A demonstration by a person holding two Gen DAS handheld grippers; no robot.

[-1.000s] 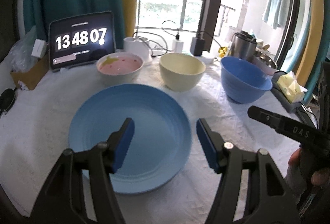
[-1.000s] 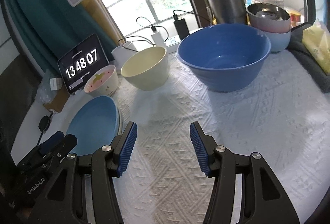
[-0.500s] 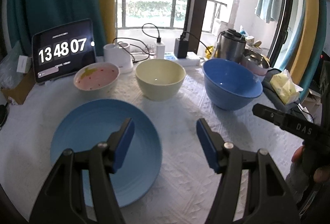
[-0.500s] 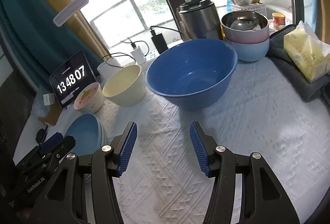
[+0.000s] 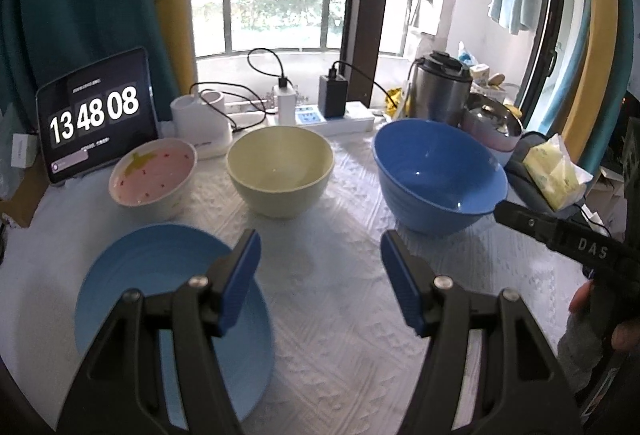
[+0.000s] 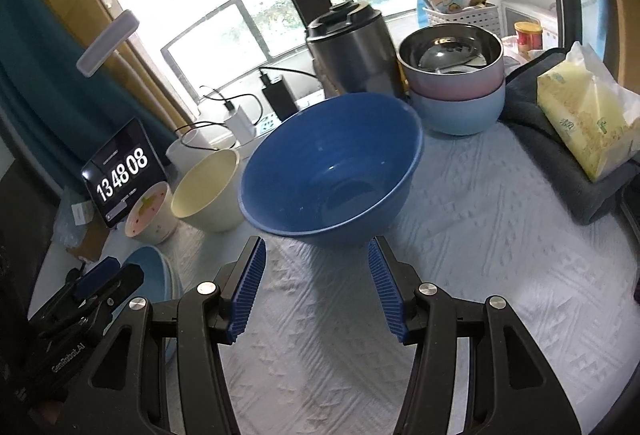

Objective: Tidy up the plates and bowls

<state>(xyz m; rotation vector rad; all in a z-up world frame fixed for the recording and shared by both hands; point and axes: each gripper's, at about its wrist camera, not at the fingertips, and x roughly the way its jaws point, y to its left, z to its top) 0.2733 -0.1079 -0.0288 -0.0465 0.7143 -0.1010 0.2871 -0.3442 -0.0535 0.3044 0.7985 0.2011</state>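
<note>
Both tongs hang spread and empty: right tongs [image 6: 316,285] face the blue bowl [image 6: 332,171] just ahead, apparently lining up; left tongs [image 5: 320,285] hover beside the plate [image 5: 160,299].

Both grippers' jaws apart, empty.

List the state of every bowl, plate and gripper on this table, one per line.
Left gripper: open, holding nothing.
Right gripper: open, holding nothing.
Light blue plate: flat on the cloth, empty.
Pink bowl: upright, empty.
Cream bowl: upright, empty.
Big blue bowl: upright, empty.
Pink steel-lined bowl: nested in a pale blue bowl.
Tablet clock: on.
</note>
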